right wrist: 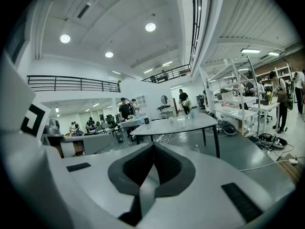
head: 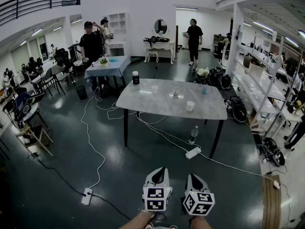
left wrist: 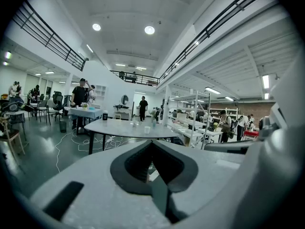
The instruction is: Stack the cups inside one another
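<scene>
Several cups stand far ahead on a grey table [head: 143,101]: a white cup [head: 190,106] near its front right, a clear cup [head: 176,91] mid-table, a pale cup [head: 154,88] to its left and a bluish cup [head: 204,90] to its right. My left gripper [head: 161,169] and right gripper [head: 191,175] hang side by side low in the head view, over the floor and well short of the table. Both are shut with nothing between the jaws. The left gripper view shows the table [left wrist: 119,127] and the white cup [left wrist: 147,129] beyond the shut left gripper [left wrist: 152,142]. The right gripper [right wrist: 153,145] also faces the table [right wrist: 181,124].
A black canister [head: 136,77] stands at the table's back left. White cables, a power strip [head: 193,152], another strip [head: 86,196] and a water bottle [head: 193,134] lie on the floor between me and the table. Shelving [head: 267,80] lines the right; chairs and people are left and behind.
</scene>
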The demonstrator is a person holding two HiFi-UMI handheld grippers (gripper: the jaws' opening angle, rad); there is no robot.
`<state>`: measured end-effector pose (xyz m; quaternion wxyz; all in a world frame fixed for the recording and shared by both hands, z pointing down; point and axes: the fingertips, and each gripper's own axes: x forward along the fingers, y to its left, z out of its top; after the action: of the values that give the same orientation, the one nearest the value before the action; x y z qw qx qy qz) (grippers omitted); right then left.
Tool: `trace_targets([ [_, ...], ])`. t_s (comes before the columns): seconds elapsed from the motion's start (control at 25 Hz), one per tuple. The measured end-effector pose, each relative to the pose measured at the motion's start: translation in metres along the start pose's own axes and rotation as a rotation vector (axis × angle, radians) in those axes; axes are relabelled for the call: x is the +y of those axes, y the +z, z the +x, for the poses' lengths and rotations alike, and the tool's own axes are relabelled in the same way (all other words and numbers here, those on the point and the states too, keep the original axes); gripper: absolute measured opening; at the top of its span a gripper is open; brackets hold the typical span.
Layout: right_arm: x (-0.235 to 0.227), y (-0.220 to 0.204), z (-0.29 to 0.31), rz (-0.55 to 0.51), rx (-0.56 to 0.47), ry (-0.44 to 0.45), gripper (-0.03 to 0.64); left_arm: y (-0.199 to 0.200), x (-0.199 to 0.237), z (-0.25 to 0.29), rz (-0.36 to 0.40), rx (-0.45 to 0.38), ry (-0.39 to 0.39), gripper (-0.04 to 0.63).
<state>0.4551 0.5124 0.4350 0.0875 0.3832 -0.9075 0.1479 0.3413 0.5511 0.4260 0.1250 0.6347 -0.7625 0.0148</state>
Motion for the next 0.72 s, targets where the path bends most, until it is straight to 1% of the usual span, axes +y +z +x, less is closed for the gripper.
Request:
trace_targets([
  [0.4, 0.002, 0.0, 0.0, -0.01, 0.001, -0.005, 0.008, 0.001, 0.01, -0.001, -0.007, 0.0, 0.008, -0.006],
  [0.56, 0.006, -0.001, 0.007, 0.004, -0.007, -0.007, 0.008, 0.0, 0.02, -0.001, -0.004, 0.003, 0.008, -0.006],
  [0.72, 0.017, -0.004, 0.017, 0.019, 0.008, -0.015, 0.008, 0.003, 0.038, -0.004, 0.004, 0.002, 0.013, -0.006],
])
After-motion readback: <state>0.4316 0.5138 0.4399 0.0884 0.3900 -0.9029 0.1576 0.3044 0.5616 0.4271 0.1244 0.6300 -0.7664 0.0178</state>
